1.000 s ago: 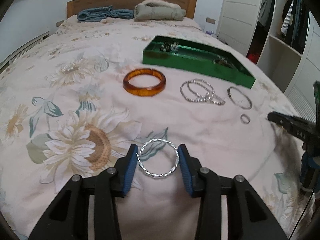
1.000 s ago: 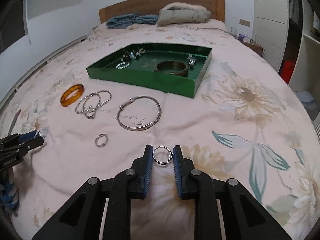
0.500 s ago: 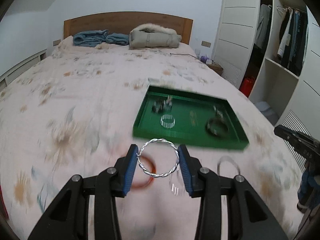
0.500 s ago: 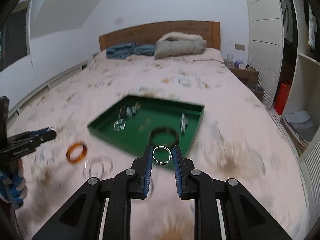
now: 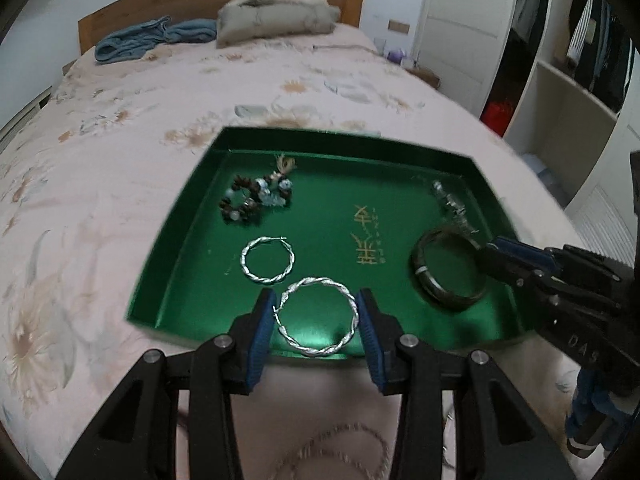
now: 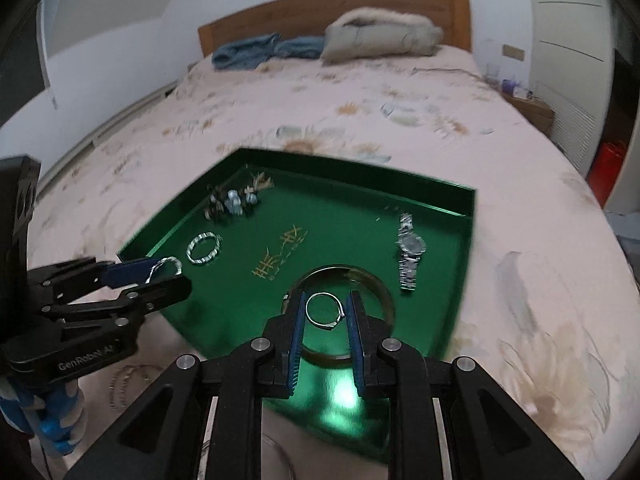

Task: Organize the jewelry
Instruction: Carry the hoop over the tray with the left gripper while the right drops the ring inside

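Both grippers are hanging over the green tray [image 5: 188, 236] on the floral bedspread [image 5: 100, 152]. The left gripper [image 5: 316, 316] is clamping a twisted silver hoop [image 5: 316, 316] between its blue pads, above the tray's near edge, just beside a matching hoop [image 5: 267, 260] lying inside. The right gripper [image 6: 326, 312] is pinching a small silver ring [image 6: 325, 311] over a dark bangle [image 6: 380, 292] resting in the tray. A beaded bracelet [image 5: 256, 200] is sitting near the far left corner and a silver watch [image 6: 409, 252] is lying along the right side.
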{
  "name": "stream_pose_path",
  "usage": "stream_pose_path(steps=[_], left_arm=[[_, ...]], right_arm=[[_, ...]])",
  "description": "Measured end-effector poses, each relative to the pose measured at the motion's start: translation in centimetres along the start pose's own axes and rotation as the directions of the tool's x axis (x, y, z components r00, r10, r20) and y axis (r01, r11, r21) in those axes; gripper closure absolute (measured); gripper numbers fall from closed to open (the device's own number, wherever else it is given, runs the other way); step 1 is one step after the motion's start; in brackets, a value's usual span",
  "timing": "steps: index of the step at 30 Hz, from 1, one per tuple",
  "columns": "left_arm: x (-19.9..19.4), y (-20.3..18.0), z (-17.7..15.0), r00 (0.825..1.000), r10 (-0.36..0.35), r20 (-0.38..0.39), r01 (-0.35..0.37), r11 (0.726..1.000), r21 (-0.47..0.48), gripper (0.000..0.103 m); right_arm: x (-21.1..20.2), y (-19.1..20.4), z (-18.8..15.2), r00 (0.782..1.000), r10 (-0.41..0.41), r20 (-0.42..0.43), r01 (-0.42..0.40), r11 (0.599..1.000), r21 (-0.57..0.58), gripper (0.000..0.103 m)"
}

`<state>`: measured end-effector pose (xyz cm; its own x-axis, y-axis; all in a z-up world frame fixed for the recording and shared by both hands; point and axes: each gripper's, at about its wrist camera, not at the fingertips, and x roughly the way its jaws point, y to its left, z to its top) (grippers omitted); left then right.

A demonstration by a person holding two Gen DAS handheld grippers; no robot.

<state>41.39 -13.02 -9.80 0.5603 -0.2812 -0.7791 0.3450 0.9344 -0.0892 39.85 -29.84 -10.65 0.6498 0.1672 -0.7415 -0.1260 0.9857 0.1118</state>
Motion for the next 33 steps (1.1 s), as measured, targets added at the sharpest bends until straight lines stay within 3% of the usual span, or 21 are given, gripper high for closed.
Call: stream_pose_path(steps=[7,13,17,19,25,33], left_arm=[[2.3,-0.4,0.0,1.000,0.022,-0.013,-0.022,0.999,0.047,0.064],[3.0,-0.7,-0.5,0.999,0.044,-0.010,-0.044,0.996,0.076,0.064],[2.7,-0.5,-0.3,0.999,0.041,-0.010,-0.041,0.997,0.067,0.063],[2.3,-0.3,0.0,1.000,0.019,-0.012,-0.019,0.999,0.048,0.063],[-1.8,0.5,0.3,0.999,0.018,0.040,-0.019,1.000,0.007,0.063],[-11.3,1.6,-3.6,0.990,0.058,0.128,-0.054,0.998,-0.039,0.063]], right_arm=[[3.1,0.0,-0.5,0.997,-0.025,-0.067,0.021,0.998,-0.066,0.082],[3.3,-0.2,-0.6,0.997,-0.033,-0.068,0.027,0.996,-0.085,0.081],[2.9,-0.2,-0.6,0.997,-0.039,-0.071,0.032,0.996,-0.084,0.066],[2.1,-0.3,-0.5,0.998,-0.036,-0.057,0.032,0.997,-0.072,0.065],[-3.0,0.4,-0.6,0.999,-0.042,0.018,0.043,0.998,-0.049,0.059],[-13.5,5.5,-5.0,0.975,-0.176,0.133,0.182,0.983,-0.035,0.038]])
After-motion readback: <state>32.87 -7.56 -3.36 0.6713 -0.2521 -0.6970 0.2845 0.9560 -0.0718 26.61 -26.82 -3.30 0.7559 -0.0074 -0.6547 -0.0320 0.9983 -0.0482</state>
